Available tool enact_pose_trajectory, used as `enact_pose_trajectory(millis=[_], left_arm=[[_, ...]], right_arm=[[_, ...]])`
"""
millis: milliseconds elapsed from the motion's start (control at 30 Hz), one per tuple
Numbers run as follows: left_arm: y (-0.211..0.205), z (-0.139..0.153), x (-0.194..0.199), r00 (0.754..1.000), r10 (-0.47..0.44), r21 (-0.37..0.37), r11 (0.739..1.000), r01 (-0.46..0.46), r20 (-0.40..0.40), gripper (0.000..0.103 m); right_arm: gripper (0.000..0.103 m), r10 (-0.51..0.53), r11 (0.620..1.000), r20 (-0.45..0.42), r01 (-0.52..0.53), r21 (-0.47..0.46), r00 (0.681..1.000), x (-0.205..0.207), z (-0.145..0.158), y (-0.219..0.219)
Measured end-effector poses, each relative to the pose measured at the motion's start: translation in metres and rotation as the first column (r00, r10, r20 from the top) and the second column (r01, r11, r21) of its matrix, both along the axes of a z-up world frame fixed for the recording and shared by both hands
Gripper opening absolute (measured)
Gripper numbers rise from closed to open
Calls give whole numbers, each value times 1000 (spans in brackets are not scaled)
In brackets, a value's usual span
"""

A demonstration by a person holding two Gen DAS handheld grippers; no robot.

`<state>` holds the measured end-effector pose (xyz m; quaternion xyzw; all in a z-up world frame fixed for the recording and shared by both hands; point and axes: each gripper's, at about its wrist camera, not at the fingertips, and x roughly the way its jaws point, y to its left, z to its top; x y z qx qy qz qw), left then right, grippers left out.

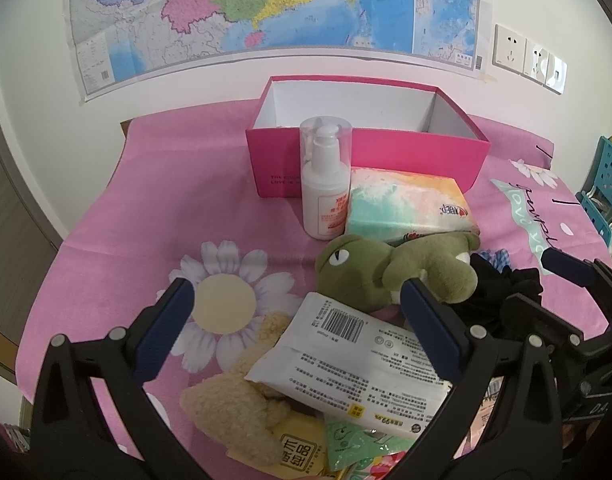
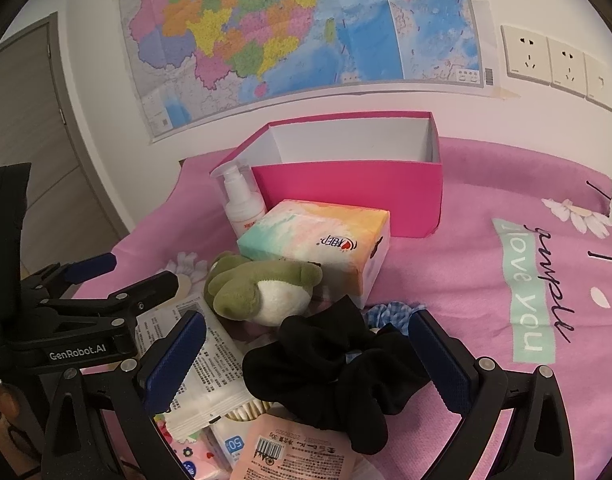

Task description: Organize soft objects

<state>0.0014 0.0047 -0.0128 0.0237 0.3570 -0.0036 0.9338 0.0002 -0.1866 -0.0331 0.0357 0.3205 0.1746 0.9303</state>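
the left tool (image 1: 296, 296) is spread wide over a white packet (image 1: 358, 356) and a beige plush (image 1: 234, 404). the green frog (image 1: 386, 268) lies mid-bench before the empty pink box (image 1: 366, 152). the right tool (image 2: 306, 330) is spread around a black scrunchie (image 2: 338, 372). the upright bottle (image 1: 326, 184) could be toppled if the frog is dragged boxward.
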Motion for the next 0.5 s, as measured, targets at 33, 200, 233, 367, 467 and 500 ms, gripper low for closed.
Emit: enact_pose_trajectory(millis=[33, 200, 233, 367, 467, 500], left_arm=[[0, 0, 0, 1000, 0, 0, 1000, 0, -1, 103], [8, -3, 3, 1000, 2, -6, 1000, -2, -10, 103], [9, -3, 4, 1000, 2, -9, 1000, -2, -13, 103], [15, -4, 9, 999, -18, -21, 1000, 17, -30, 103], [15, -4, 13, 997, -66, -29, 997, 65, -31, 103], [16, -4, 15, 996, -80, -32, 996, 79, -34, 103]], right_arm=[[103, 2, 1000, -3, -2, 2, 1000, 1, -1, 0], [103, 16, 1000, -15, -16, 7, 1000, 4, -3, 1], [102, 20, 1000, -17, -20, 9, 1000, 5, -3, 1], [100, 44, 999, -25, -43, 16, 999, 10, -3, 2], [92, 60, 998, -36, -59, 26, 998, 15, -3, 3], [91, 71, 997, -41, -69, 35, 997, 18, -3, 3]])
